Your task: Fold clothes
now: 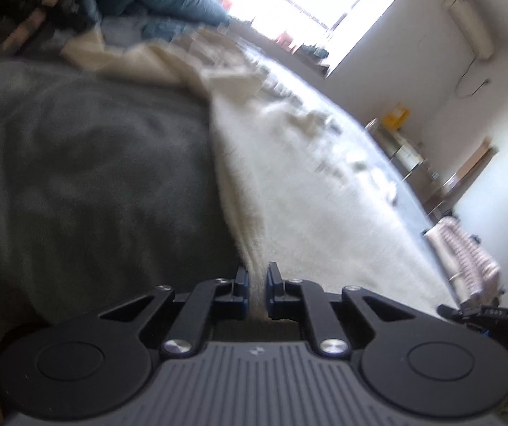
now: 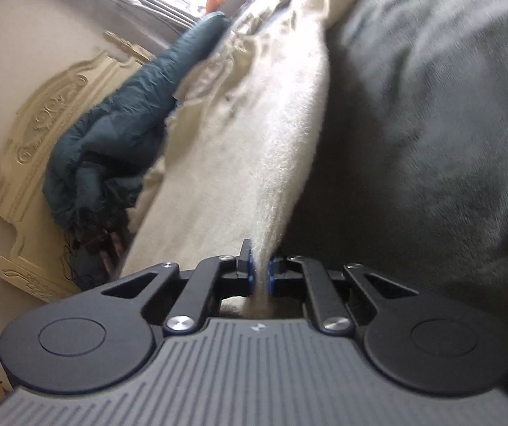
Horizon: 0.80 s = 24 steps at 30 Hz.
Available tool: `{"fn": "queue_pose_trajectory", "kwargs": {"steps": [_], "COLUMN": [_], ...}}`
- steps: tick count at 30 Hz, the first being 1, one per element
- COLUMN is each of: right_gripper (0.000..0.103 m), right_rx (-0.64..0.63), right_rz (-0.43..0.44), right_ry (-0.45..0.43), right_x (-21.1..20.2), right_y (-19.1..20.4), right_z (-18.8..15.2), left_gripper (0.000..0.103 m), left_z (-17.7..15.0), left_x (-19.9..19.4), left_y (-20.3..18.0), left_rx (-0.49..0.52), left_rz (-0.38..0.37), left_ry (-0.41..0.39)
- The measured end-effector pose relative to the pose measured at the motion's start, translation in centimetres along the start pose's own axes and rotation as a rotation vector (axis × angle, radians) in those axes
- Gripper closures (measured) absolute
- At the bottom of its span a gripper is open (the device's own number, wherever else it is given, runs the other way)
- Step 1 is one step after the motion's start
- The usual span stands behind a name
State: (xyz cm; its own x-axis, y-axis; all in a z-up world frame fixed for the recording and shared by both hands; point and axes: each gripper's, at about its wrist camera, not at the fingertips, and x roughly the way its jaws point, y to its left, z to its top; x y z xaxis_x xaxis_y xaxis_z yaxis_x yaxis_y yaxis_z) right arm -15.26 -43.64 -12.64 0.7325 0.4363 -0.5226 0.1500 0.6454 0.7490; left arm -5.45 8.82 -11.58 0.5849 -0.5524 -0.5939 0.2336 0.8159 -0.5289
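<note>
A fuzzy cream-white garment (image 1: 289,184) lies stretched over a dark grey blanket (image 1: 76,177) on a bed. My left gripper (image 1: 257,289) is shut on the garment's near edge, the fabric pinched between its blue-padded fingers (image 1: 242,284). In the right wrist view the same cream garment (image 2: 239,163) runs away from the camera beside the grey blanket (image 2: 431,124). My right gripper (image 2: 261,271) is shut on another part of that edge, with cloth bunched between its pads. The other gripper (image 1: 495,314) shows at the right edge of the left wrist view.
A teal padded jacket (image 2: 122,120) lies by the carved cream headboard (image 2: 41,120). More teal clothing (image 1: 168,0) sits at the bed's far end. A bright window (image 1: 307,0), shelves (image 1: 413,156) and a striped cloth (image 1: 466,259) stand along the white wall.
</note>
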Motion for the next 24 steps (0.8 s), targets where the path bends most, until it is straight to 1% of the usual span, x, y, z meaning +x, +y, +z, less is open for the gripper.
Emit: {"fn": "queue_pose_trajectory", "kwargs": {"steps": [2,4,5,6,7,8,10,11,13,14,15,16,18,20,24], "right_gripper": [0.097,0.097,0.095,0.094,0.093,0.092,0.090,0.089,0.089,0.089,0.089,0.089,0.089,0.089,0.089], "right_rx": [0.019,0.034,0.033,0.016,-0.017,-0.059,-0.141,-0.178,-0.254,-0.294,-0.339,-0.388,-0.494,-0.614,-0.783], "right_rz": [-0.024,-0.041,-0.046,-0.054,-0.078,-0.115,-0.202,-0.229,-0.254,-0.258,-0.246,-0.227,-0.192,-0.179,-0.183], "right_ry": [0.018,0.032,0.038,0.042,0.045,0.043,0.011,-0.020,-0.103,-0.147,-0.190,-0.221,-0.271,-0.295,-0.288], "right_x": [0.8,1.4,1.5,1.1,0.6,-0.2,-2.0,-2.8,-4.5,-5.1,-5.3,-5.2,-4.3,-2.3,3.2], "right_y": [-1.0,-1.8,-2.0,-1.8,-1.3,-0.9,-0.3,0.0,0.7,1.2,1.9,2.7,4.4,6.2,9.5], "right_z": [-0.4,-0.8,-0.9,-0.9,-1.0,-1.2,-1.6,-1.6,-1.3,-1.1,-0.7,-0.3,0.5,1.2,3.5], "left_gripper": [0.092,0.091,0.087,0.084,0.081,0.076,0.074,0.074,0.065,0.058,0.055,0.054,0.049,0.045,0.045], "left_z": [-0.6,-1.1,-1.2,-1.2,-1.2,-1.2,-0.9,-0.6,0.3,0.8,1.5,2.2,3.4,4.5,7.3], "left_x": [1.3,2.0,1.8,1.3,0.5,-0.3,-2.0,-2.7,-3.5,-3.6,-3.4,-3.2,-2.1,0.0,5.6], "left_y": [0.5,0.9,1.0,0.9,0.8,0.7,0.5,0.4,-0.4,-0.9,-1.7,-2.6,-4.9,-7.0,-10.4], "left_rx": [0.014,0.010,0.015,0.031,0.052,0.074,0.103,0.111,0.122,0.127,0.135,0.143,0.163,0.188,0.251], "left_rz": [0.036,0.051,0.058,0.069,0.088,0.109,0.155,0.174,0.182,0.184,0.178,0.169,0.142,0.122,0.102], "left_ry": [0.031,0.066,0.075,0.074,0.059,0.039,0.003,-0.012,-0.035,-0.046,-0.057,-0.069,-0.075,-0.062,-0.026]}}
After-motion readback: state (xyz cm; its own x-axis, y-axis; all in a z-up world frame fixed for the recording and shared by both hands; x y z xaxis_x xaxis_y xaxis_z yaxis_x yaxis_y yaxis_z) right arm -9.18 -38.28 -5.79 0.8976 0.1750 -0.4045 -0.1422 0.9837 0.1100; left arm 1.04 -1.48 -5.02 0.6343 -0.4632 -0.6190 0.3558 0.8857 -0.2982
